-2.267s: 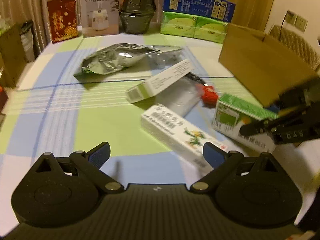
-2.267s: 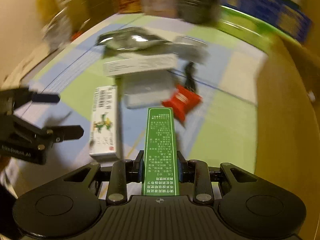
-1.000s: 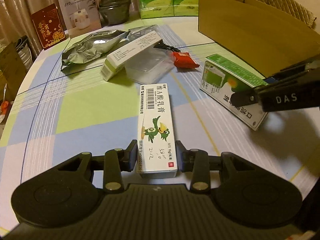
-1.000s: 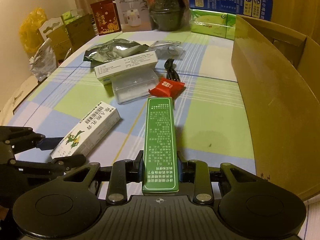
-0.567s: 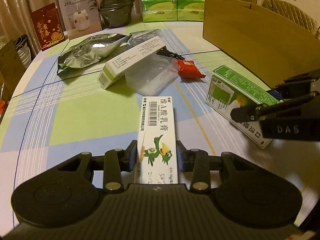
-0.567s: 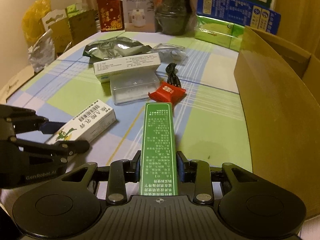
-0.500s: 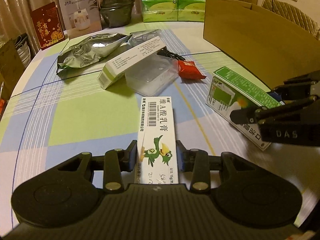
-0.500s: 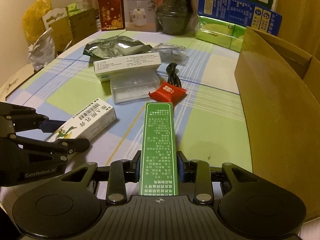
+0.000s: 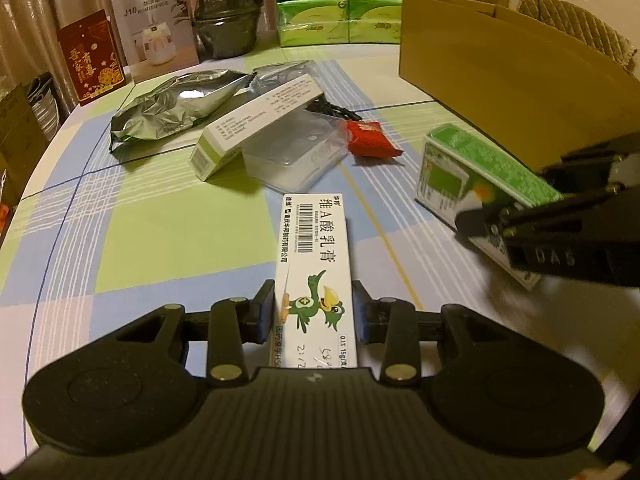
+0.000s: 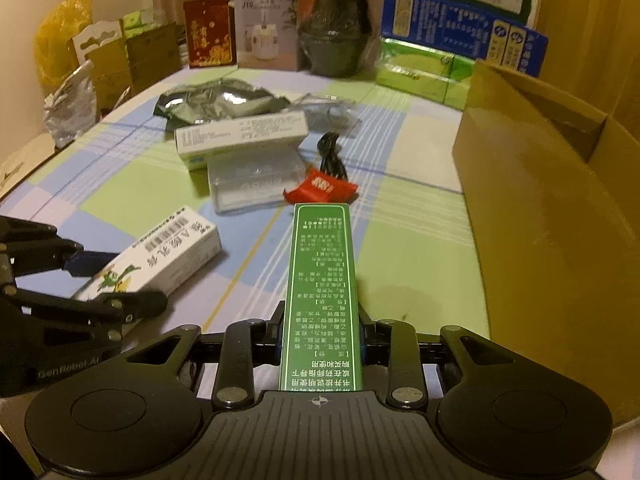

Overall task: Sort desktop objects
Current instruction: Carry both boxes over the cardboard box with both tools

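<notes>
A round table with a pastel green, blue and white checked cloth (image 9: 168, 232) fills both views, with curtains behind and a row of packages along its far edge.

The left gripper (image 9: 314, 312) has its fingers closed on the near end of a white ointment box (image 9: 314, 256) printed with a green bird and a barcode; the box runs straight forward from between the fingers, its far end out over the cloth. The right gripper (image 10: 320, 332) is clamped the same way on a long green medicine box (image 10: 322, 280), whose printed face points up and extends ahead of the fingertips. In the left wrist view that green box (image 9: 476, 172) appears off to the right of the left fingers, in the black right gripper (image 9: 532, 216).

Ahead of both pairs of fingers lie a red packet (image 10: 320, 188), a clear plastic case (image 10: 256, 180) and a white-and-green carton (image 10: 240, 134) resting partly on the case. A black cable (image 10: 330, 156) sits just beyond the red packet, and a crumpled silver foil bag (image 9: 176, 108) lies farther back to the left. To the right of the right gripper's fingers stands an open cardboard box (image 10: 540, 200).
</notes>
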`<action>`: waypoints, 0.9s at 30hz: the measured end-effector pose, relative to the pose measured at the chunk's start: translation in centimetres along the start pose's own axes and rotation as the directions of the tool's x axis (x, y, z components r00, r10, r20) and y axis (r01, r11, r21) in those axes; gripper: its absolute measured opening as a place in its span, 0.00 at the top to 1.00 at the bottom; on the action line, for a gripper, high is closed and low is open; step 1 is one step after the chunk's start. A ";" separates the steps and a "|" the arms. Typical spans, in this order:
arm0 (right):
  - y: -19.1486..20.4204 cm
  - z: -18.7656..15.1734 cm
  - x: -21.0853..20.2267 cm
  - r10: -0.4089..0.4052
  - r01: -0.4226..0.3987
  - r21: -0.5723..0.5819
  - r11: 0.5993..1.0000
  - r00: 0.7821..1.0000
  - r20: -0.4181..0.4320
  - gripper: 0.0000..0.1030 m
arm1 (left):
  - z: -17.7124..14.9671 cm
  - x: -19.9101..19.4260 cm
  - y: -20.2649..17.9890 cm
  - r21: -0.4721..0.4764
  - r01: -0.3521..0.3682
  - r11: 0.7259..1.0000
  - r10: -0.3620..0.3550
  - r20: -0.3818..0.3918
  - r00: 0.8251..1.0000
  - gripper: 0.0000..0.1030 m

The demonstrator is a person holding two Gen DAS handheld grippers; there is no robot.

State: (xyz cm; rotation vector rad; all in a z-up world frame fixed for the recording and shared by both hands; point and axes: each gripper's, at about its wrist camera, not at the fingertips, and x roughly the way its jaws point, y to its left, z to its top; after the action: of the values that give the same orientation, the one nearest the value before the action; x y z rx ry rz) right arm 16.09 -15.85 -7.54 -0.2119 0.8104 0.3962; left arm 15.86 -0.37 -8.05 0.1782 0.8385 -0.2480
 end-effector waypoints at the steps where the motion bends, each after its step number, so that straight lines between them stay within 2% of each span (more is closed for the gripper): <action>1: 0.0 0.0 -0.2 -0.001 0.001 0.001 1.000 1.000 0.005 0.73 | 0.0 -0.2 -0.1 0.003 0.000 1.000 0.000 0.003 1.000 0.68; 7: 0.2 -0.2 -1.7 -0.006 0.005 0.028 1.000 1.000 0.028 0.73 | 0.3 -1.6 0.0 -0.008 0.000 1.000 0.000 0.016 1.000 0.68; 14: -0.2 0.2 -6.6 -0.024 0.019 0.071 0.997 0.997 0.078 0.73 | 1.7 -5.0 -0.6 -0.067 0.012 0.998 -0.009 0.056 0.998 0.68; 21: -4.1 1.9 -12.2 -0.061 0.042 0.141 0.989 0.989 0.132 0.73 | 4.7 -8.5 -3.7 -0.077 0.044 0.996 -0.036 0.105 0.994 0.68; 27: -8.5 3.1 -15.9 -0.124 0.098 0.163 0.982 0.979 0.163 0.73 | 8.0 -10.0 -8.5 -0.032 0.101 0.994 -0.095 0.147 0.984 0.68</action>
State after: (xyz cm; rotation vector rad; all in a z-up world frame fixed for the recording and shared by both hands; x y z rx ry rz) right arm 11.87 -26.71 6.63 -0.0765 0.6516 0.2410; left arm 12.67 -9.00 4.23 0.0804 0.7073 -0.3329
